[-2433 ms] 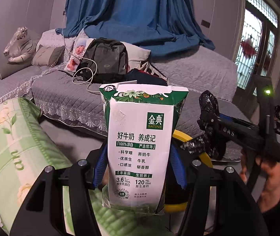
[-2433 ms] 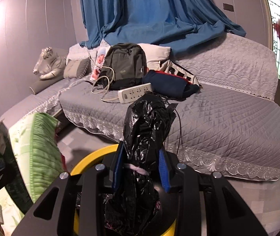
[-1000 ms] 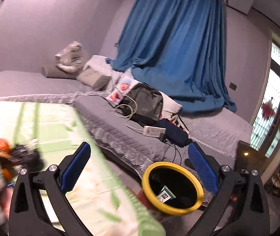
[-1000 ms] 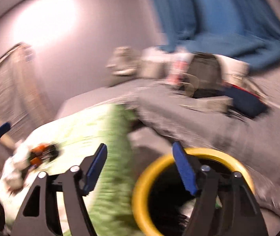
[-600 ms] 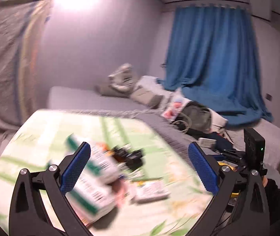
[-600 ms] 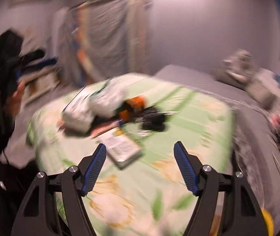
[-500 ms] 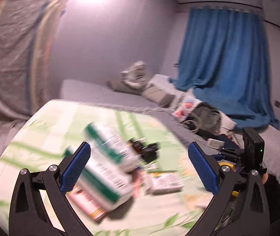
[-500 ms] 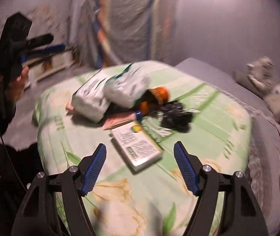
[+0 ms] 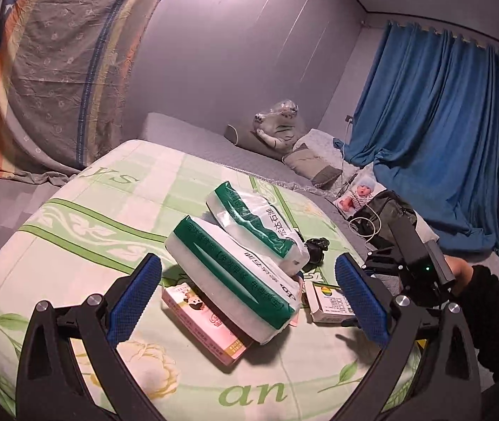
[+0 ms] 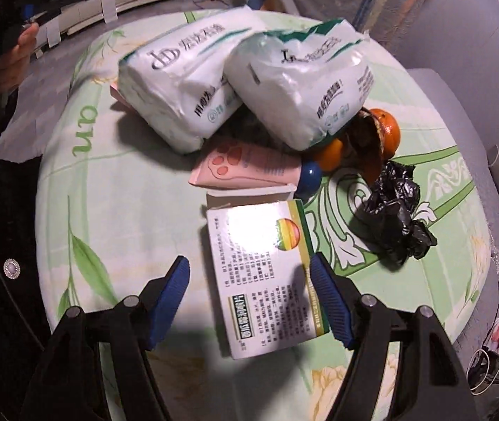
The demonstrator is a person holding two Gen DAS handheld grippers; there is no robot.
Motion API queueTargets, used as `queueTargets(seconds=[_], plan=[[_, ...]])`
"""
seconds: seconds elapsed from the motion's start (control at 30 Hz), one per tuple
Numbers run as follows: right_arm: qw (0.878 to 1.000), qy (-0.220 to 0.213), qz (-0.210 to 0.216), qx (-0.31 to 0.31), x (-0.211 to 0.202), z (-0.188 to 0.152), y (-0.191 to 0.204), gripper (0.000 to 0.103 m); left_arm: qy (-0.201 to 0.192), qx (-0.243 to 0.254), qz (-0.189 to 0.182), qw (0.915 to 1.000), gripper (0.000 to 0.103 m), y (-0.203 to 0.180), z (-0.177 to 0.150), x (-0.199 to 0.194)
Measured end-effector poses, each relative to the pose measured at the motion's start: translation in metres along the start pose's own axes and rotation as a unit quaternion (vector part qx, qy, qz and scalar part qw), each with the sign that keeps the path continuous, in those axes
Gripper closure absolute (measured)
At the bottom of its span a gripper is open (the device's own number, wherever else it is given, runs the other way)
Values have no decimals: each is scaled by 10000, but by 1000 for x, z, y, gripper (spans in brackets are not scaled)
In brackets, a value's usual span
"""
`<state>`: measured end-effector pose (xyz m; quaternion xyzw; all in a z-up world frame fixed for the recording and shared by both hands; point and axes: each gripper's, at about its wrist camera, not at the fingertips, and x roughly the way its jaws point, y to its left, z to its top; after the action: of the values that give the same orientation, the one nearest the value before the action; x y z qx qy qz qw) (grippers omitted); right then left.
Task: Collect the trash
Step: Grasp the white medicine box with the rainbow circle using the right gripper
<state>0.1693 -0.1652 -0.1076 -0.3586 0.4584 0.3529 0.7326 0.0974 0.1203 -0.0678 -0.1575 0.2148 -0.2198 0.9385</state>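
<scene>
On the round table with a green floral cloth (image 9: 74, 242) lie two white-and-green tissue packs (image 9: 235, 277) (image 10: 179, 87), a pink box (image 9: 207, 322), a pink tube (image 10: 245, 168), a white-green medicine box (image 10: 267, 280) (image 9: 330, 301), a crumpled black bag (image 10: 393, 217) (image 9: 316, 249) and oranges with peel (image 10: 382, 129). My left gripper (image 9: 249, 298) is open and empty, above the nearer tissue pack. My right gripper (image 10: 253, 294) is open and empty, its fingers either side of the medicine box.
A grey quilted sofa (image 9: 196, 137) runs behind the table with a plush toy (image 9: 277, 122), pillows, a doll and a dark backpack (image 9: 386, 210). Blue curtains (image 9: 442, 133) hang at the right. A patterned sheet (image 9: 49, 70) hangs at the left.
Both grippers let go of the milk carton and black bag at the yellow bin, then swung from the bin to the table. Both now hover open over the items there.
</scene>
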Motion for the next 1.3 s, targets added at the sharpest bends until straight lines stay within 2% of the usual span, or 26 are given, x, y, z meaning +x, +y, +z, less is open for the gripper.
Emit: queueTargets(seconds=[0.13,0.5,0.77,0.93,0.97,1.17,1.3], plan=[[9999,131,74,69,14,-1,-7,35,66,12,-58,10000,8,0,-4,3],[9993,2,199,305,27,3,-25,35,176,97,-85,9998,8,-10,-7,9],[9993,80,142,322,32,0,-37,29,122,401,-38,9991,8,-26,-9,5],[9984,141,275,465,40,-1,-44,29,113,598,-23,9981,8,-34,-11,3],[9981,132,306,513,41,-1,-46,33,108,673,9,9977,8,-36,-11,3],[9922,-338,617,1026,28,-10,-59,37,192,822,-10,9964,8,-46,-10,6],[9779,-1034,768,1650,-5,-35,-70,37,387,940,-173,9947,8,-60,-8,18]])
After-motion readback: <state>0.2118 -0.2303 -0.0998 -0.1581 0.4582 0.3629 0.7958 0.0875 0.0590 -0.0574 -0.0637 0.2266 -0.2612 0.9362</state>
